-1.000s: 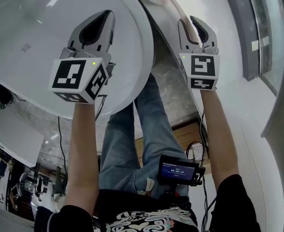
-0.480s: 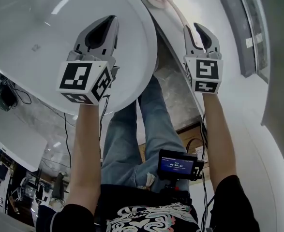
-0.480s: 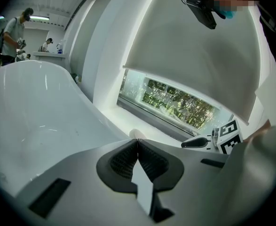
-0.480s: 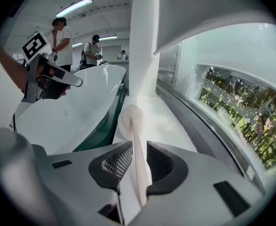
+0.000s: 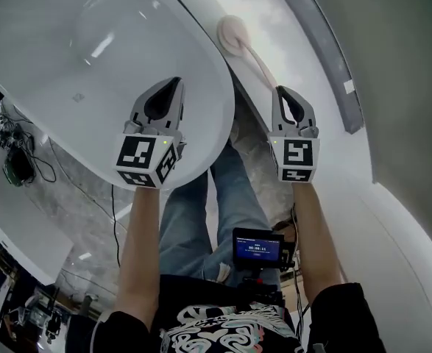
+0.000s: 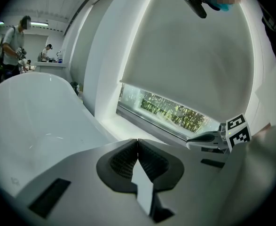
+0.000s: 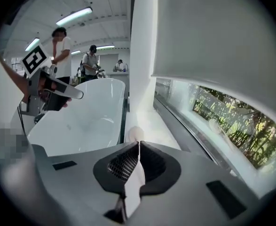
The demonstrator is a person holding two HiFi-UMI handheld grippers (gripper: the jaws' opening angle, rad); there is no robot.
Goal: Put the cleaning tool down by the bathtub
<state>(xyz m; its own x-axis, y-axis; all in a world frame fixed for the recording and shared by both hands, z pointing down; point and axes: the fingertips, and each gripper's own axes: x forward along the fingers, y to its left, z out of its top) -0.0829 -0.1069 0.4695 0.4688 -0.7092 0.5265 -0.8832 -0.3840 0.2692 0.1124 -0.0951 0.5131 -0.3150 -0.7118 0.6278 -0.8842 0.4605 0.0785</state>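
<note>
Looks done: brush point(image 5: 235, 34) lies on the pale floor point(image 5: 282, 20) just beside the bathtub point(image 5: 61, 72), handle end near the right tool point(image 7: 138, 144). That tool's jaws are pressed together, nothing seen between. Left tool point(image 6: 137, 141) is closed too, empty, over the rim. Tub glossy white, oval. Brush has a round pinkish pad and a thin curved handle.

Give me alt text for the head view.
Seen from above, the right tongs grip the handle of a long cleaning tool whose round pink head reaches out beside a white bathtub. The left tongs hang shut and empty over the tub's rim.
</note>
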